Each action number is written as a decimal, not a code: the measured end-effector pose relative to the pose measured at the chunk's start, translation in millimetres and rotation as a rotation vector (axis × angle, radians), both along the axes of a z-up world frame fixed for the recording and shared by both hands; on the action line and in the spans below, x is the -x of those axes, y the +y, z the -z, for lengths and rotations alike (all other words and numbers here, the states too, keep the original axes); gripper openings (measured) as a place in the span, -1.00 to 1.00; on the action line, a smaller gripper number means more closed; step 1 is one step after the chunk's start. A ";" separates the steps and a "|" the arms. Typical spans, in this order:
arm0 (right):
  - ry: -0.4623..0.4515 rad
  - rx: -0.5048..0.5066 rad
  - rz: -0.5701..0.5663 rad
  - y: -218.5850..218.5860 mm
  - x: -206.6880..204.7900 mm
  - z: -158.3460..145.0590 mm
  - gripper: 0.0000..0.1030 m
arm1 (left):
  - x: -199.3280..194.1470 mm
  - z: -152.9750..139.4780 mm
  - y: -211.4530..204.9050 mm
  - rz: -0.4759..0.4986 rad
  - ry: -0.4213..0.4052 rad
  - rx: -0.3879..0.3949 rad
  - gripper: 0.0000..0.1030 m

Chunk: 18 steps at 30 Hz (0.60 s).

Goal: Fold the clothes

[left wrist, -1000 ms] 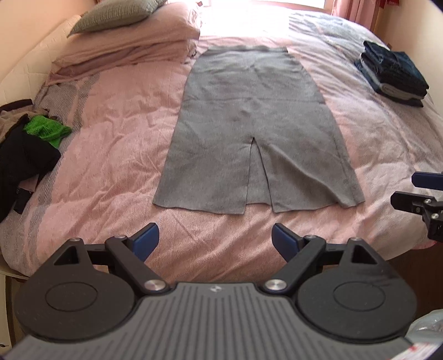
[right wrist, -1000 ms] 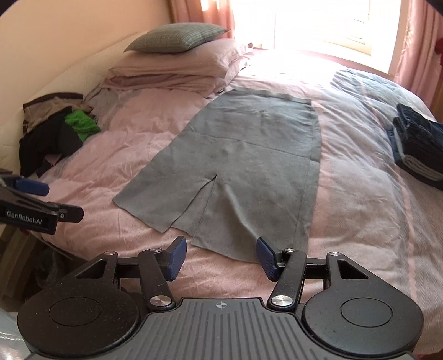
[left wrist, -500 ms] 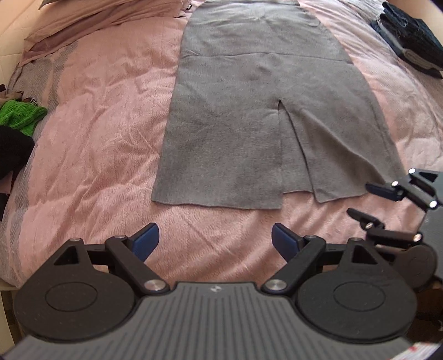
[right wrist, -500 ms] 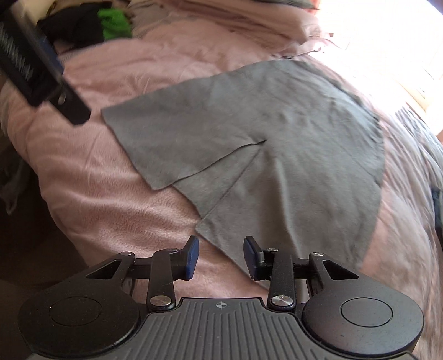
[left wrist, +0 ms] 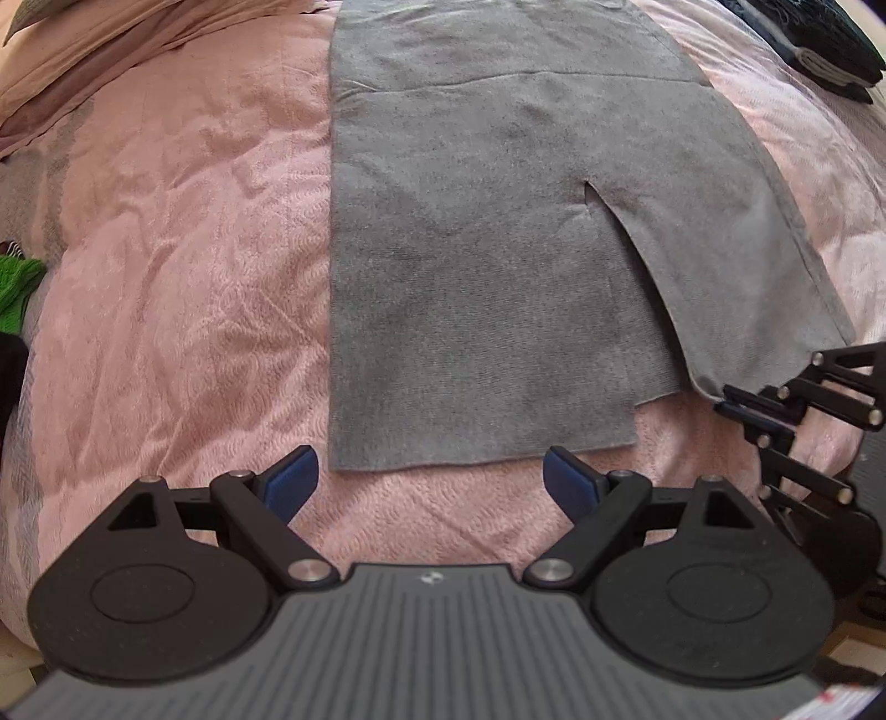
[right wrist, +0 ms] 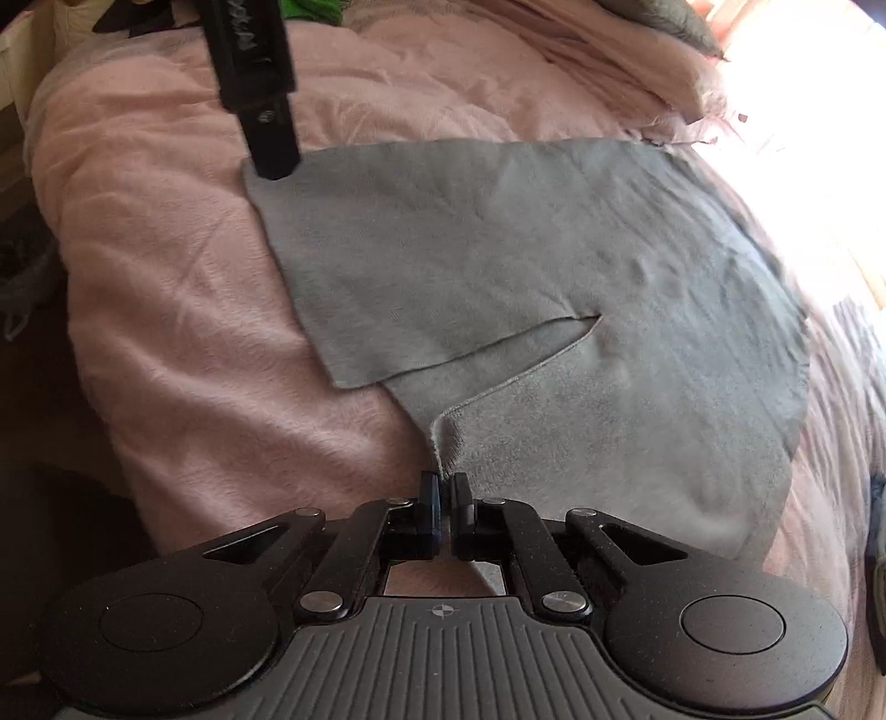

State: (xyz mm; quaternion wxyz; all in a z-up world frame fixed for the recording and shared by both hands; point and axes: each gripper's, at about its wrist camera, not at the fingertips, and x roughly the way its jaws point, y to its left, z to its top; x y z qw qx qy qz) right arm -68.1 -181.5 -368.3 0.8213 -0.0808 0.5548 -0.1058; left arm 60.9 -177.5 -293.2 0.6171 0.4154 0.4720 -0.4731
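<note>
A grey skirt (left wrist: 470, 249) (right wrist: 554, 249) lies flat on the pink bedspread (left wrist: 166, 277), its hem toward me and a slit (left wrist: 598, 199) running up from the hem. My left gripper (left wrist: 429, 479) hovers open just short of the hem's left corner, with nothing between its blue pads. In the right wrist view the left gripper (right wrist: 271, 166) points down at that corner. My right gripper (right wrist: 444, 487) is shut on the hem corner of the flap right of the slit. In the left wrist view the right gripper (left wrist: 731, 401) pinches that puckered corner.
Pink pillows (left wrist: 83, 55) lie at the far left of the bed. A stack of folded dark clothes (left wrist: 819, 44) sits at the far right. A green garment (left wrist: 16, 282) and dark clothes lie at the left edge. The bed's near edge drops away below the hem.
Both grippers have come down close to the skirt's hem. The right gripper's jaws went from wide open to shut on the hem corner. The left gripper stayed open.
</note>
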 end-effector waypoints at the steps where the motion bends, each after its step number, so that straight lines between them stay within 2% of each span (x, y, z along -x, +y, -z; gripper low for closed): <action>1: 0.030 -0.023 0.015 -2.7 -1.9 5.6 -1.00 | -2.8 3.0 -2.2 0.007 0.001 -0.008 0.67; 4: 0.090 -0.098 0.059 -14.9 -9.4 15.7 -0.97 | -7.5 11.6 -11.3 0.039 0.015 -0.036 0.67; 6: 0.155 -0.237 0.112 -28.0 -15.4 14.9 -0.93 | -9.1 12.9 -17.5 0.069 0.024 -0.034 0.67; 7: 0.153 -0.295 0.144 -33.0 -15.7 9.6 -0.86 | -10.1 13.0 -21.9 0.085 0.027 -0.029 0.67; 8: 0.120 -0.337 0.181 -41.0 -15.9 2.0 -0.80 | -11.8 12.8 -26.7 0.099 0.028 -0.024 0.67; 10: 0.004 -0.437 0.320 -65.9 -13.2 -17.4 -0.52 | -15.6 11.4 -38.4 0.107 0.030 -0.005 0.67; 11: -0.061 -0.467 0.407 -80.6 -10.9 -23.7 -0.48 | -17.9 11.2 -46.0 0.105 0.032 0.008 0.67; 13: -0.152 -0.466 0.574 -108.9 -8.5 -26.5 -0.46 | -22.4 12.8 -60.3 0.096 0.037 0.032 0.67; 15: -0.180 -0.438 0.690 -133.3 -11.7 -19.1 -0.46 | -25.9 18.5 -75.3 0.086 0.051 0.056 0.67; 18: -0.175 -0.447 0.769 -154.4 -17.1 0.1 -0.46 | -26.9 37.9 -95.7 0.076 0.069 0.055 0.67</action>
